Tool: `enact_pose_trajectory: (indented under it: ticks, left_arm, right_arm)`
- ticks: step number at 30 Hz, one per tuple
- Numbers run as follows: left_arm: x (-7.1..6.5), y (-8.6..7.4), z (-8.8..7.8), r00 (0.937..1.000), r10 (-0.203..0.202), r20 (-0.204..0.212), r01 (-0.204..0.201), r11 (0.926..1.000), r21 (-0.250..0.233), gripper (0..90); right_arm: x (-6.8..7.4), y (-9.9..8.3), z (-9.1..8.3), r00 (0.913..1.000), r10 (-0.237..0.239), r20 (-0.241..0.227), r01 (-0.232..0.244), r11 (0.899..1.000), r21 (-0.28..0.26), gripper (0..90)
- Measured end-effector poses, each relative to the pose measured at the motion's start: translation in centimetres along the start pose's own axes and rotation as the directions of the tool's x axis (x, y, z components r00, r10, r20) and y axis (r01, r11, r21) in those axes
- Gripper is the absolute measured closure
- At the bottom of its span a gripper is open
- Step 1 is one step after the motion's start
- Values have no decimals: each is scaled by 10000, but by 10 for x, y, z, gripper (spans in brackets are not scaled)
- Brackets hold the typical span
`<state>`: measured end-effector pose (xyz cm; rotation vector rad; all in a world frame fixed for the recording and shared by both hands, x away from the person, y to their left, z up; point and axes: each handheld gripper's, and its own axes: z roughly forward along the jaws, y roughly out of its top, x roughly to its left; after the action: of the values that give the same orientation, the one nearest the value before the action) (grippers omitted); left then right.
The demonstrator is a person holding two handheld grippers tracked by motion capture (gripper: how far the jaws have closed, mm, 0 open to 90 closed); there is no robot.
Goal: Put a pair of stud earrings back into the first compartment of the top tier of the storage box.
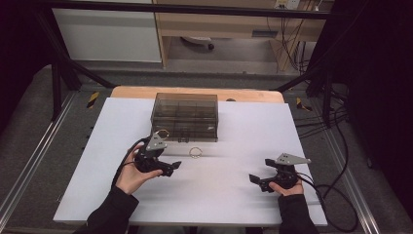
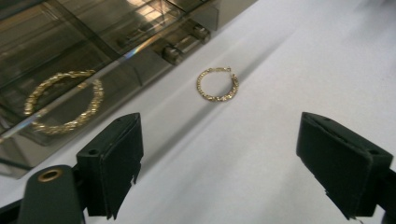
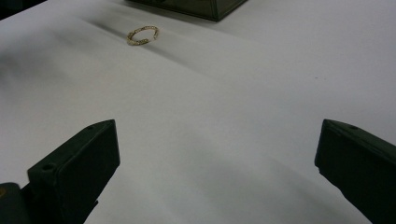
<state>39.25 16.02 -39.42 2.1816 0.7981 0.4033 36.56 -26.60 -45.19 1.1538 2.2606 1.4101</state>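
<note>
On the white bench (image 1: 204, 195), just in front of the smoky box (image 1: 185, 117), a gold ring (image 1: 196, 153) lies flat and alone. In the left gripper view the ring (image 2: 217, 84) sits ahead of the fingers at about one o'clock, well clear of both pads, with bare sheet between. In the right gripper view the ring (image 3: 142, 35) lies far off at eleven o'clock, near the corner of the box (image 3: 196, 7).

A second gold ring (image 1: 163, 132) shows at the box's near left corner, at ten o'clock from the first. In the left gripper view this larger chain ring (image 2: 63, 100) appears behind the tinted wall of the box (image 2: 93, 42); whether it lies inside or rests against the box I cannot tell.

The left gripper (image 1: 171, 166) is held low over the bench at eight o'clock from the loose ring, pointing toward three o'clock. Its fingers (image 2: 114, 163) are spread wide and released, with nothing between them.

The right gripper (image 1: 258, 180) rests farther out, at four o'clock from the ring, pointing toward nine o'clock. Its fingers (image 3: 79, 163) are also spread wide and released, with bare sheet between them.

Both hands grip their tools from below, dark sleeves entering at six o'clock.
</note>
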Motion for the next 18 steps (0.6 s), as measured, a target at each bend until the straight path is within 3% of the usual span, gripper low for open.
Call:
enact_pose_trajectory:
  ticks: [12,18]
  left_arm:
    - [-16,4,22,9989,342,328,-350,9991,241,122]
    - [-20,8,32,9982,461,378,-477,9980,412,159]
  right_arm:
    - [0,0,0,10000,4,-10,-4,10000,-12,6]
    - [0,0,0,10000,12,-8,-12,10000,-14,5]
